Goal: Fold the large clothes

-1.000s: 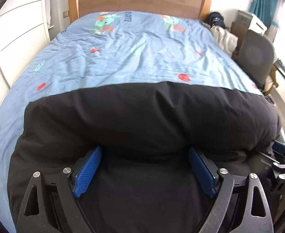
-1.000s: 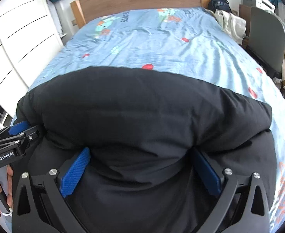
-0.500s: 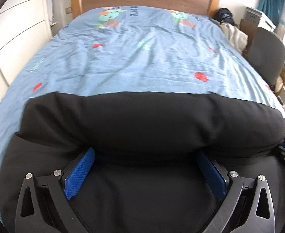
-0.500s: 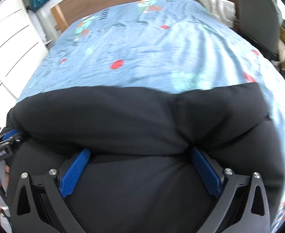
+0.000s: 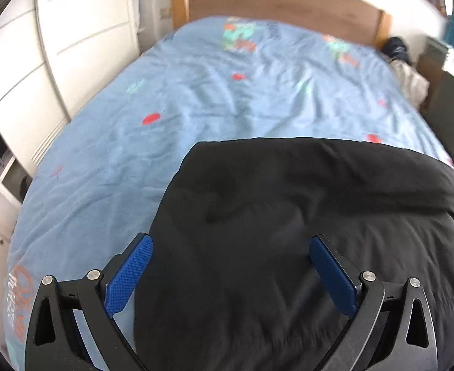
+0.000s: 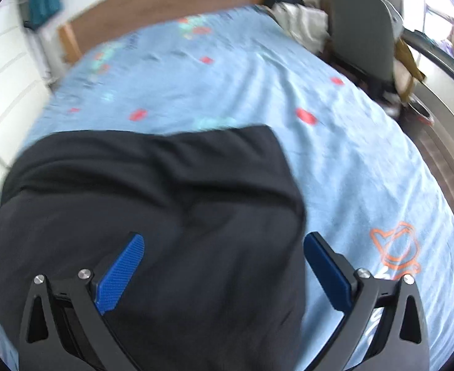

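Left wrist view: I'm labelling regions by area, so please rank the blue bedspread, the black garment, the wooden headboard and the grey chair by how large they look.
1. blue bedspread and black garment: too close to rank; the garment is nearer the camera.
2. wooden headboard
3. grey chair, partly cut off at the edge.

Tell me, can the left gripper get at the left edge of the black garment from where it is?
Probably yes. The left gripper is open, and the black garment has its left edge between the fingers, flat on the blue bedspread with nothing covering it.
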### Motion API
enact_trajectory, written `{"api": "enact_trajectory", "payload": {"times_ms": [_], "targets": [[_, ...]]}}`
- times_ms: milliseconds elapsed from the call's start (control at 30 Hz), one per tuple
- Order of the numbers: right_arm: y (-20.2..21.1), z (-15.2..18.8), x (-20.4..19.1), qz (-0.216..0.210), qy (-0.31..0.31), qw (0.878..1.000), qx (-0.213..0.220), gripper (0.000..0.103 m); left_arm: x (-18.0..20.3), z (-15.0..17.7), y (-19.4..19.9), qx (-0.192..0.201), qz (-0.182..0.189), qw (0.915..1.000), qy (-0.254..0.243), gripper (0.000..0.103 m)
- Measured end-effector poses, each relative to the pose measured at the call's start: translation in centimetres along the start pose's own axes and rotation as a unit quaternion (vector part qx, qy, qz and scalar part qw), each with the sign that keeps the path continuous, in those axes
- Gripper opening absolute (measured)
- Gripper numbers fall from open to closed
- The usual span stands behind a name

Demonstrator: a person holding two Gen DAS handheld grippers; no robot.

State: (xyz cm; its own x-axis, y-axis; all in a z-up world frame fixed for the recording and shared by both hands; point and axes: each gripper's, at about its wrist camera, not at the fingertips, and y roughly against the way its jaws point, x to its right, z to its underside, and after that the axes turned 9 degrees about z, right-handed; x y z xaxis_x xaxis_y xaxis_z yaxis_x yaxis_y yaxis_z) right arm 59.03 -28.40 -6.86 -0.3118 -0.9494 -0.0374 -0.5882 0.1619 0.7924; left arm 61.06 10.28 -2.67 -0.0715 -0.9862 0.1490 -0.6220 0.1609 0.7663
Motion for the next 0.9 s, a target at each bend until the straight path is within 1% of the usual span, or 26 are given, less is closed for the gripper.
{"api": "enact_trajectory", "payload": {"times_ms": [100, 167, 233, 267, 333, 433, 533, 600, 767, 900], "targets": [[2.6, 1.3, -2.3, -0.037, 0.017, 0.999, 0.024, 0.103, 0.9, 1.9, 1.6, 0.012, 0.015, 0.9997, -0.017, 0.100], [3.5, 2.7, -4.1, -0.059, 0.038, 0.997, 0.031, 0.103, 1.6, 3.1, 1.8, 0.017, 0.008, 0.9995, -0.024, 0.100], [3.7, 4.1, -5.8, -0.055, 0.068, 0.995, 0.040, 0.103, 2.0, 4.4, 1.8, 0.025, -0.009, 0.9992, -0.030, 0.100], [3.3, 4.8, -6.5, -0.052, 0.081, 0.995, 0.038, 0.103, 2.2, 5.2, 1.6, 0.025, -0.013, 0.9990, -0.035, 0.100], [2.5, 5.9, -6.9, -0.054, 0.088, 0.994, 0.029, 0.103, 2.5, 6.4, 1.1, 0.027, -0.024, 0.9982, -0.048, 0.100], [1.8, 7.0, -5.9, -0.054, 0.073, 0.995, 0.034, 0.103, 2.5, 7.4, 1.2, 0.043, -0.030, 0.9970, -0.058, 0.100], [0.9, 7.2, -4.4, -0.058, 0.057, 0.996, 0.026, 0.103, 1.9, 8.1, 1.8, 0.055, -0.027, 0.9967, -0.053, 0.100], [0.8, 7.4, -3.6, -0.051, 0.054, 0.997, 0.026, 0.103, 1.5, 8.3, 1.9, 0.062, -0.026, 0.9965, -0.050, 0.100], [0.4, 8.1, -1.5, -0.040, 0.038, 0.998, 0.021, 0.103, 1.1, 8.9, 1.8, 0.068, -0.026, 0.9959, -0.053, 0.100], [0.2, 8.8, -0.4, -0.043, 0.022, 0.999, 0.022, 0.103, 1.4, 9.0, 1.7, 0.068, -0.034, 0.9953, -0.061, 0.101]]}}
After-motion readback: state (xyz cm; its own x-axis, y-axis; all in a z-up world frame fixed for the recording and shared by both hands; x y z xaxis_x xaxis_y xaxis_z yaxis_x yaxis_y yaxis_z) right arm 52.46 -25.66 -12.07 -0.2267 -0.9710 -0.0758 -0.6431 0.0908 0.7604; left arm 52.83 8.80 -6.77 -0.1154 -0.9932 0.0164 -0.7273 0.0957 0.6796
